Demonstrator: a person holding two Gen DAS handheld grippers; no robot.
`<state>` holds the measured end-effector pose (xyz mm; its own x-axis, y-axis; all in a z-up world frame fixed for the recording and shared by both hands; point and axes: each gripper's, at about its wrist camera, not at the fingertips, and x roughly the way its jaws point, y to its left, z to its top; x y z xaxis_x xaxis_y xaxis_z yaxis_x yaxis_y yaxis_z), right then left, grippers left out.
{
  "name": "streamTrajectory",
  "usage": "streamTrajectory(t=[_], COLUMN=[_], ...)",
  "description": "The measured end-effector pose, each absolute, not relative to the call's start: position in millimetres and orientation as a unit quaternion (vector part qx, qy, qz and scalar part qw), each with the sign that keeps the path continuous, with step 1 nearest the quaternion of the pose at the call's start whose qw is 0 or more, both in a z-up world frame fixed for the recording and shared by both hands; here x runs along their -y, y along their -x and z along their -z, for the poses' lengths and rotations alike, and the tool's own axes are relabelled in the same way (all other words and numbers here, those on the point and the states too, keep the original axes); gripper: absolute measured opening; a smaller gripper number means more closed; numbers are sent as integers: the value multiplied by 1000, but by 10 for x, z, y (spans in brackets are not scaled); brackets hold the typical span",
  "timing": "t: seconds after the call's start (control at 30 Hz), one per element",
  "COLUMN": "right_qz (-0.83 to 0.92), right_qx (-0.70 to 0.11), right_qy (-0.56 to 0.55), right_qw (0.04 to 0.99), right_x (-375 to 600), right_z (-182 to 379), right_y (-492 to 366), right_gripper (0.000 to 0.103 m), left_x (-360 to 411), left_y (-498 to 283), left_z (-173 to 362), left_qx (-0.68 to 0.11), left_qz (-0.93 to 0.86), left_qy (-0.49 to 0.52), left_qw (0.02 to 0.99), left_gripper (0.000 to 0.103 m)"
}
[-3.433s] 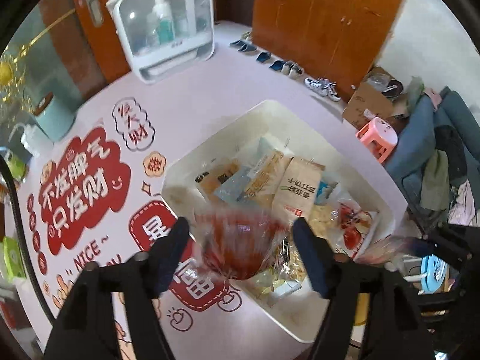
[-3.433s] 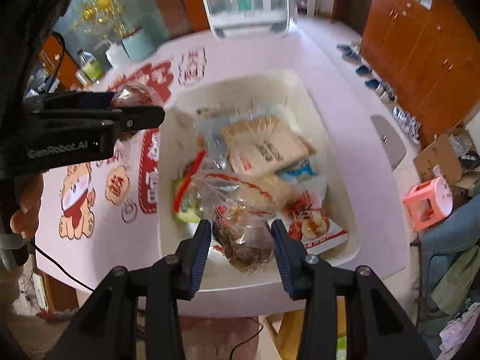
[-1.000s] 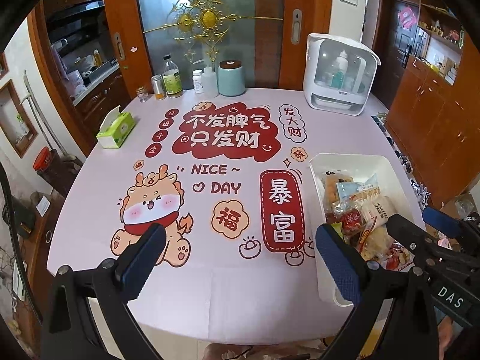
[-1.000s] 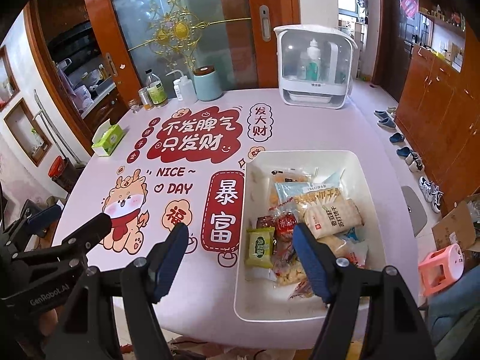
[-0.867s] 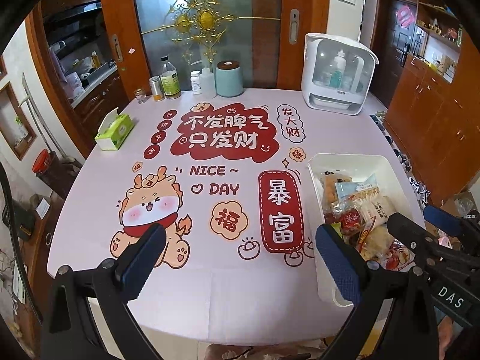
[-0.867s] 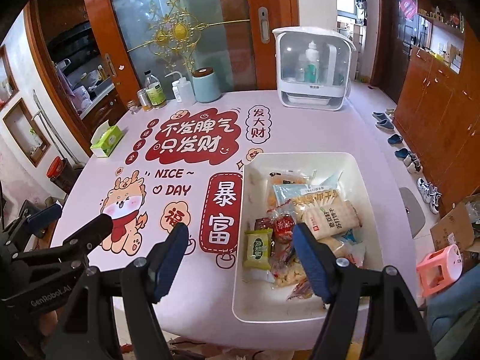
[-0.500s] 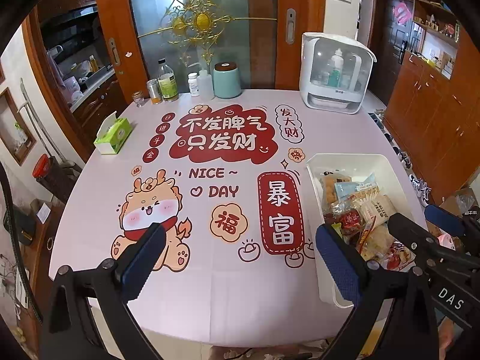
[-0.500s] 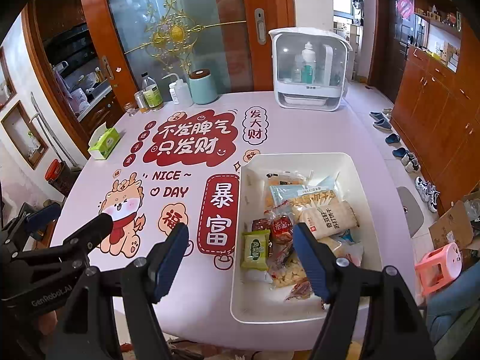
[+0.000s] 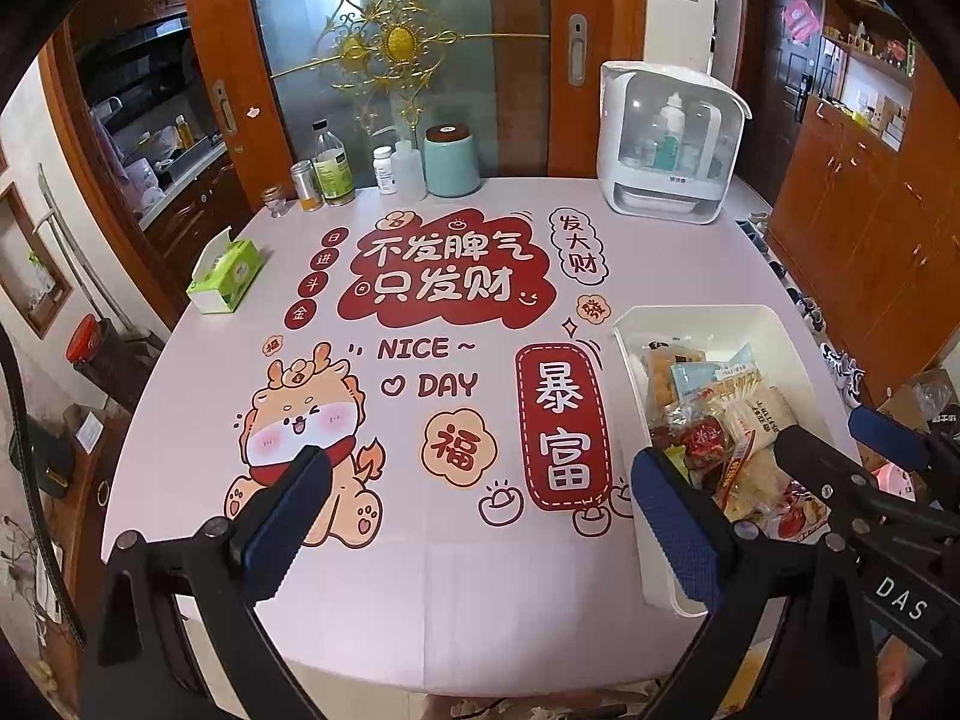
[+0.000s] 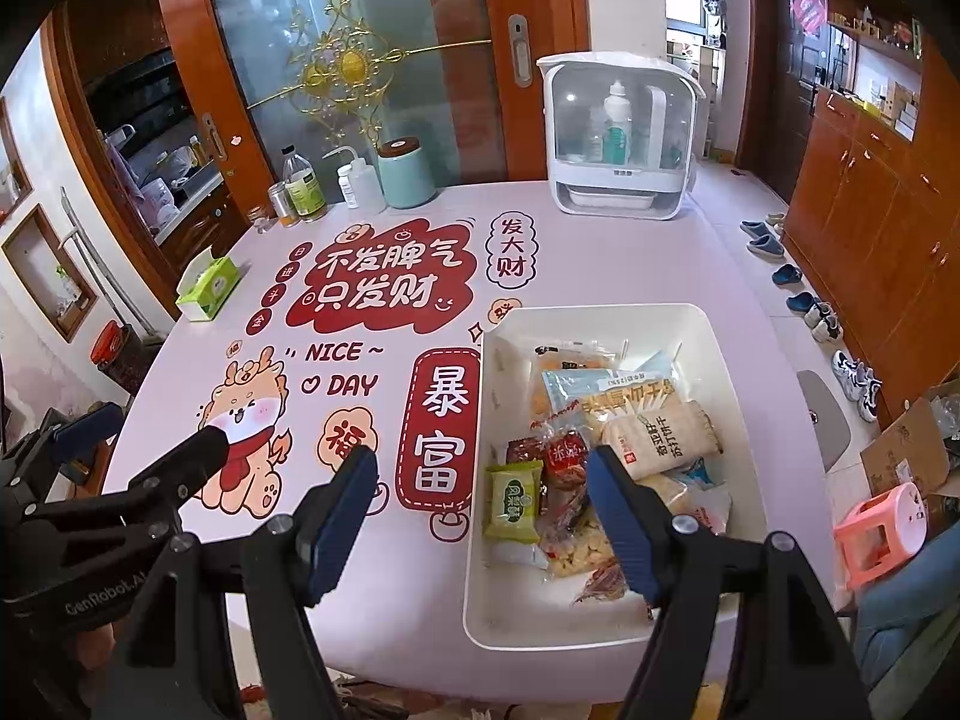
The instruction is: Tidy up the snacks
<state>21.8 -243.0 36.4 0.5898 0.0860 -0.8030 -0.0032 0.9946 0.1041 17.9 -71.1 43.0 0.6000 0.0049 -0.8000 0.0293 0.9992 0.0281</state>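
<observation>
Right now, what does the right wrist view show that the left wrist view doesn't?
Only the right wrist view: the green snack packet in the white bin, the pink stool, and the left claw from the side. Only the left wrist view: the right claw from the side, covering part of the bin. Both: the printed tablecloth, green tissue box, teal canister, white cabinet, and open, empty claws.

Assorted packaged snacks (image 10: 594,450) lie heaped, seemingly overlapping, inside the white bin (image 10: 606,317) near the table's right edge.
</observation>
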Motion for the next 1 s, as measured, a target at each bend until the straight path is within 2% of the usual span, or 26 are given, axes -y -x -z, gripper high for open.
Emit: streamTrajectory(t=[1.0], right_qz=[-22], right_qx=[-454], right_qy=[-50], right_qw=[889], right_x=[2453], right_z=[-318], right_y=[-206], right_gripper=[73], left_x=[709], left_y=[-201], left_z=[-403], left_qx=[-452], left_qz=[12], left_qy=[-23], left_qw=[892], left_gripper=[100])
